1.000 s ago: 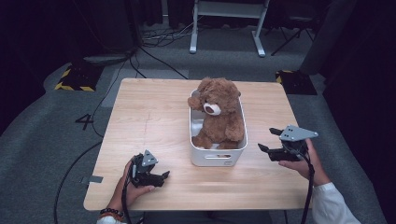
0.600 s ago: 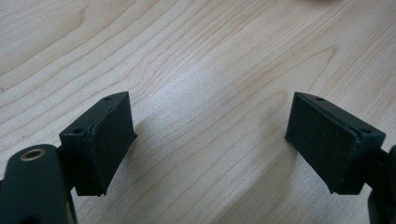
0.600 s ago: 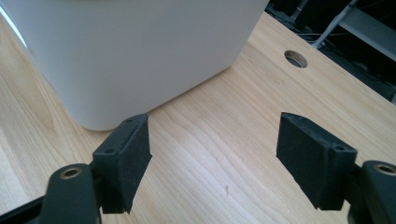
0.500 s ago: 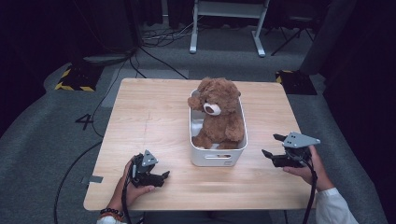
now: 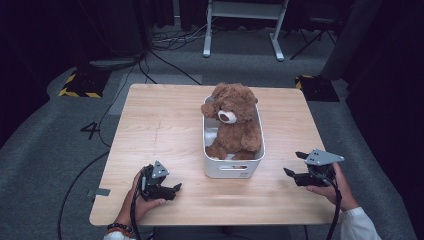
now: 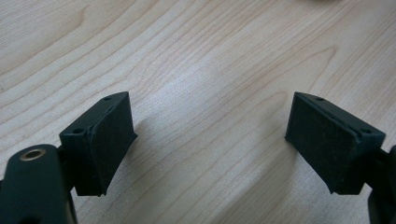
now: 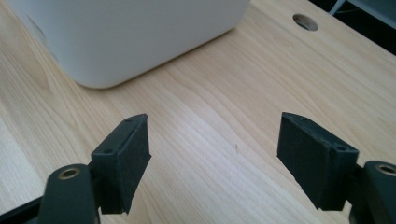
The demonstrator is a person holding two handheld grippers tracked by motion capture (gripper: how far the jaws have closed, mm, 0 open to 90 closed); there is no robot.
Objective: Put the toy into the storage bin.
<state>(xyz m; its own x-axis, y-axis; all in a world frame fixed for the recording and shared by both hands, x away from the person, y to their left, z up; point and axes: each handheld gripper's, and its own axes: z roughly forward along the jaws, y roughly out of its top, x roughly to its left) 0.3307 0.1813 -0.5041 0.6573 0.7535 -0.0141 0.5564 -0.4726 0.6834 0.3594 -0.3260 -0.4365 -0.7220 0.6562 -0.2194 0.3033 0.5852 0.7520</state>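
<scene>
On the pale wooden table [image 5: 165, 125], the white plastic bin [image 5: 233, 167] holds your brown plush teddy bear [image 5: 234, 122], sitting upright. Your right gripper [image 5: 296, 165] and left gripper [image 5: 176, 189] flank it, jaws apart, empty.

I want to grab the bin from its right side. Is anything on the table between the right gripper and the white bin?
Nothing visible: only bare table lies between the open right gripper and the white bin holding the teddy bear.

right tongs [image 5: 296, 165] lower, nearer table edge
</scene>
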